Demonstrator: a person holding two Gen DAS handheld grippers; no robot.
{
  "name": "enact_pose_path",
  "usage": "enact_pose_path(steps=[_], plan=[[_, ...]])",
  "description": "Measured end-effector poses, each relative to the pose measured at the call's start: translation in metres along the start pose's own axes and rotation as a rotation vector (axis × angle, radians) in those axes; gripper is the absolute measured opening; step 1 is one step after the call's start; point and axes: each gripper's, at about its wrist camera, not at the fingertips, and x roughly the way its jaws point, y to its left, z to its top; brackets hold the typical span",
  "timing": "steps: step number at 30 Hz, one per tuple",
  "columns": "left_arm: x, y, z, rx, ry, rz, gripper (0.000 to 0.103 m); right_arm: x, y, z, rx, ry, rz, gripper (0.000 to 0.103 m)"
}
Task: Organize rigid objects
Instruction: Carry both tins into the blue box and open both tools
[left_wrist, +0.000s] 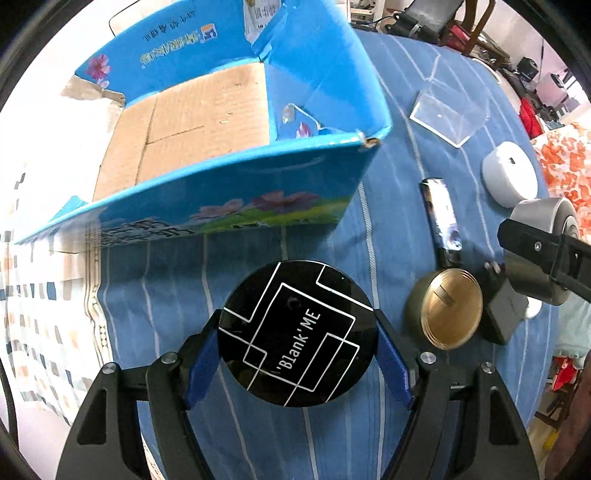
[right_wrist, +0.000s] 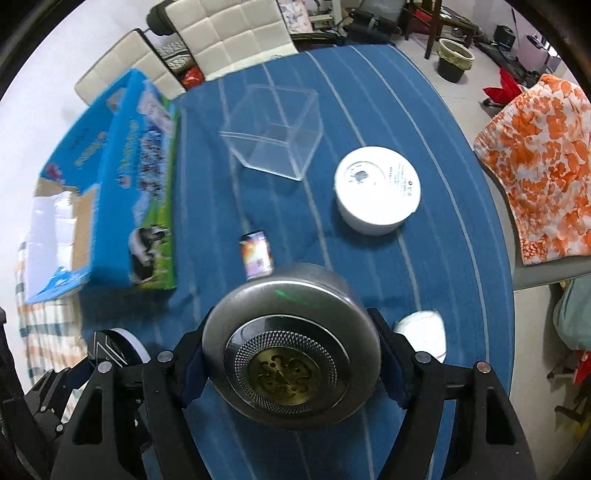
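My left gripper (left_wrist: 297, 341) is shut on a round black tin (left_wrist: 297, 332) printed "Blank'ME", held above the striped cloth in front of the open blue cardboard box (left_wrist: 229, 184). My right gripper (right_wrist: 291, 354) is shut on a round grey metal tin (right_wrist: 291, 347) with a brass emblem; that tin also shows at the right edge of the left wrist view (left_wrist: 543, 251). The black tin shows at the lower left of the right wrist view (right_wrist: 110, 349). The blue box lies at the left there (right_wrist: 122, 206).
On the blue striped tablecloth (right_wrist: 369, 110) lie a clear plastic box (right_wrist: 277, 129), a white round tin (right_wrist: 376, 192), a small printed tube (right_wrist: 256, 254), a brass-lidded tin (left_wrist: 447, 310), a black plug adapter (left_wrist: 502, 306) and a white object (right_wrist: 421, 332). Chairs stand beyond the table.
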Motion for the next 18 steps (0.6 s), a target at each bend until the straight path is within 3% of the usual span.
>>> enact_pose_path(steps=[5,9,13,18], plan=[[-0.05,0.007,-0.011,-0.02,-0.049,-0.033,0.074,-0.03,0.016,-0.003,-0.025,-0.03,0.055,0.077],[-0.101,0.031,-0.008,-0.04,-0.136,-0.046,0.074,-0.07,0.04,-0.004,-0.044,-0.085,0.117,0.077],[-0.149,0.064,0.007,-0.05,-0.225,-0.049,0.074,-0.106,0.067,0.009,-0.072,-0.132,0.173,0.077],[-0.168,0.114,0.042,-0.059,-0.273,-0.066,0.074,-0.117,0.115,0.043,-0.075,-0.141,0.226,0.077]])
